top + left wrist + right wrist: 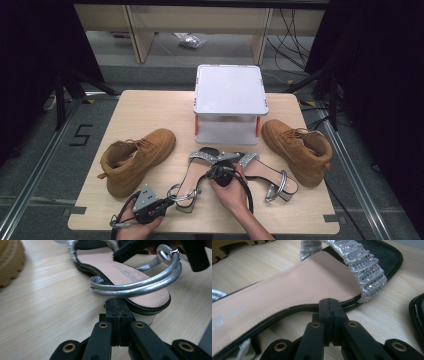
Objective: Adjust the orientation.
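Observation:
Two silver strappy sandals lie mid-table, the left sandal (pixel 192 176) beside the right sandal (pixel 267 174). My left gripper (pixel 169 201) is shut, and its tips (pixel 117 308) sit against the heel end of the left sandal (pixel 130 275), just under the silver ankle strap (pixel 140 286). Nothing is pinched between its jaws. My right gripper (pixel 211 174) is also shut, tips (pixel 330 307) touching the black side rim of the same sandal (pixel 294 287), near its glittery toe strap (pixel 364 270). Its jaws hold nothing.
A tan boot (pixel 135 160) lies left of the sandals and a second tan boot (pixel 300 150) lies to their right. A white lidded box (pixel 230 90) stands at the back centre of the wooden table (pixel 150 107). Floor and cables lie beyond.

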